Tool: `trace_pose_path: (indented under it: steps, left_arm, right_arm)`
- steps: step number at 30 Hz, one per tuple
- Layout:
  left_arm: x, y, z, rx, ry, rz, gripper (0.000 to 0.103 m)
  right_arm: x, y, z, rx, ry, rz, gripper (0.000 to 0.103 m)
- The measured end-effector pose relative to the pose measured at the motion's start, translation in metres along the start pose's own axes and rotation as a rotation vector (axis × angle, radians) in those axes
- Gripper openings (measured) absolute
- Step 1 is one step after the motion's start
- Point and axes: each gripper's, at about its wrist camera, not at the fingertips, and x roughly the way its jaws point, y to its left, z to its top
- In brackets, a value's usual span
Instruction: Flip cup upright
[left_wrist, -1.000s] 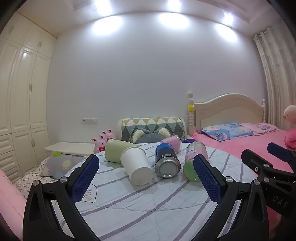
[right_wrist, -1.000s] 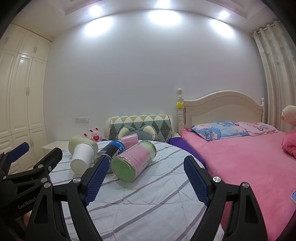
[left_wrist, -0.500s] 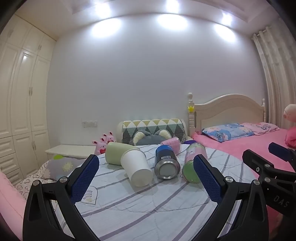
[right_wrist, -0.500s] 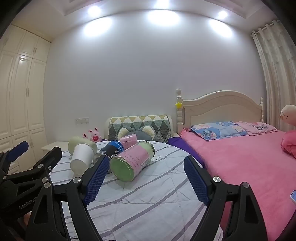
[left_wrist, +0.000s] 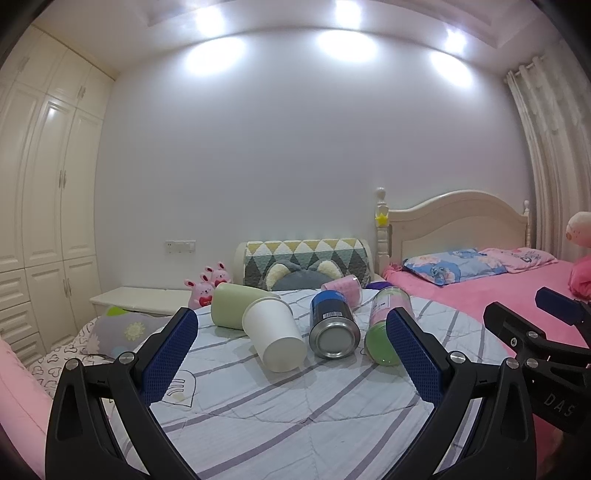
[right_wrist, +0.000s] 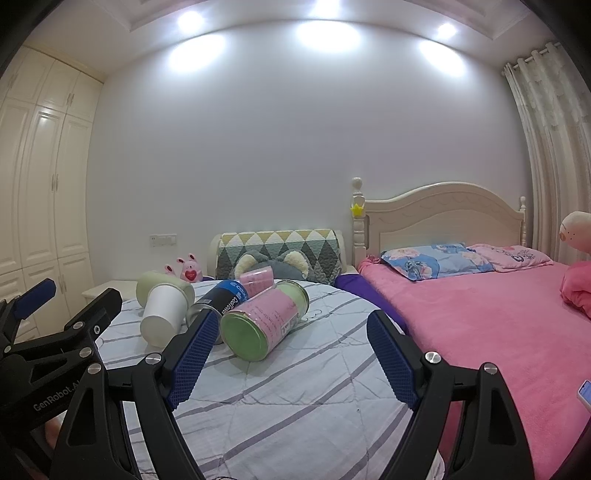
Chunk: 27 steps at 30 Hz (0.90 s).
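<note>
Several cups and cans lie on their sides on the striped bedspread (left_wrist: 295, 413). A white paper cup (left_wrist: 274, 336) lies with its base toward me, a pale green cup (left_wrist: 232, 309) behind it. A blue can (left_wrist: 332, 323), a green jar with a pink label (left_wrist: 388, 328) and a small pink cup (left_wrist: 343, 290) lie to the right. My left gripper (left_wrist: 291, 356) is open and empty, just short of the white cup. My right gripper (right_wrist: 291, 360) is open and empty, in front of the green jar (right_wrist: 264, 325). The white cup (right_wrist: 162, 317) lies left of it.
A patterned headboard cushion with a grey plush (left_wrist: 306, 266) stands behind the cups. A pink bed (right_wrist: 491, 317) with pillows lies to the right. A white nightstand (left_wrist: 136, 299) and pink bunny toys (left_wrist: 208, 284) are at the left, by the wardrobe.
Both views have shifted slightly; the cups sit a little lower and nearer in the left wrist view. Both grippers stay open.
</note>
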Motion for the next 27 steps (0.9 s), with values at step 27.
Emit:
trace_pose_path:
  steps: [27]
  left_arm:
    - [0.0012,-0.0042,-0.0019,0.016,0.017,0.002,0.103]
  right_arm:
    - [0.0009,0.0008,-0.0028,-0.011,0.023,0.001,0.084]
